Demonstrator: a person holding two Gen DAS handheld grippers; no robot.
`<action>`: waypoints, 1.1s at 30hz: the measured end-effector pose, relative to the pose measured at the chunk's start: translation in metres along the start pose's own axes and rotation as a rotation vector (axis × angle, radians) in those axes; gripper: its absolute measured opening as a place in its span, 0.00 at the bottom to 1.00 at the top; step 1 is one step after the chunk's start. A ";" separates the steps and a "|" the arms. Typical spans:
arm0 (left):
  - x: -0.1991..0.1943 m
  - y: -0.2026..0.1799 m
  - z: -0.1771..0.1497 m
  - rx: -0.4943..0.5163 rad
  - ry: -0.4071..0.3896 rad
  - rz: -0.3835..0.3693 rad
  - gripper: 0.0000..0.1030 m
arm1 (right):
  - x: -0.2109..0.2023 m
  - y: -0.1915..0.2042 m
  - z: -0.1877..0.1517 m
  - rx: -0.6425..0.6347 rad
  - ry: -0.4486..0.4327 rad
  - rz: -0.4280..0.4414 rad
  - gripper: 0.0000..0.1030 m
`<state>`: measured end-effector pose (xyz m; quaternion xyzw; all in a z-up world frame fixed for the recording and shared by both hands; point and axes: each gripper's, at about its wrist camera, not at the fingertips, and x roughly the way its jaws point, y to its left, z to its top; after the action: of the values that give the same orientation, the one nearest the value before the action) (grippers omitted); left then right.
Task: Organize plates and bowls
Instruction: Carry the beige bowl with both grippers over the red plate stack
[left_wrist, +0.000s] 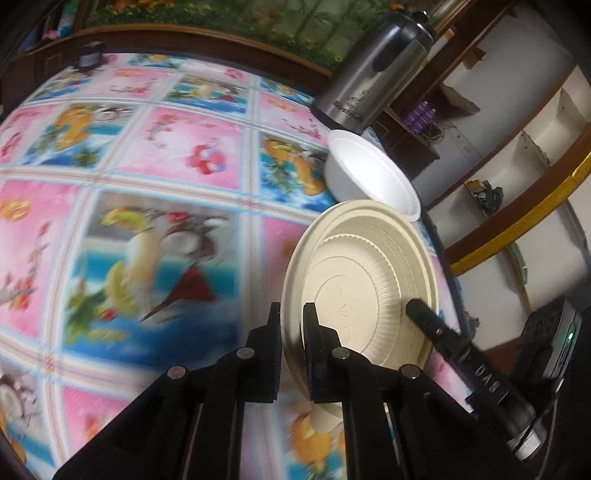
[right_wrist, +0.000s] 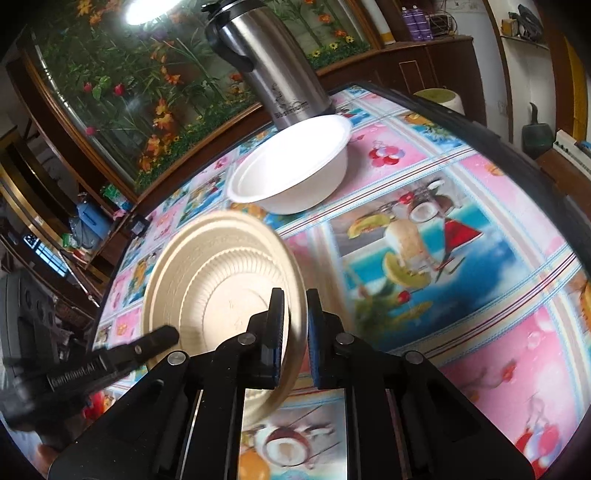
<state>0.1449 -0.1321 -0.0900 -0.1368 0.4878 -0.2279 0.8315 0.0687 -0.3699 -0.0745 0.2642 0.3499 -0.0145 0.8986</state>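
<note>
Holding one beige plate up above the surface, both the left hand-held gripper and right hand-held gripper pinch its rim. Next, one probably lets go near the white bowl.

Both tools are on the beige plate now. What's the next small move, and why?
Probably carry the beige plate toward the white bowl beside the steel thermos. The left tool and right tool each pinch its rim, holding it tilted above the tablecloth.
</note>
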 end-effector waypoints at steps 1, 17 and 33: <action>-0.006 0.005 -0.004 -0.002 -0.010 0.015 0.09 | 0.000 0.004 -0.003 -0.002 0.003 0.011 0.10; -0.192 0.101 -0.063 -0.104 -0.282 0.332 0.09 | 0.000 0.163 -0.081 -0.141 0.114 0.366 0.11; -0.293 0.206 -0.110 -0.316 -0.372 0.563 0.10 | 0.004 0.333 -0.176 -0.475 0.265 0.512 0.11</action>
<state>-0.0237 0.1944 -0.0165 -0.1628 0.3759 0.1168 0.9048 0.0326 0.0024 -0.0301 0.1270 0.3795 0.3266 0.8563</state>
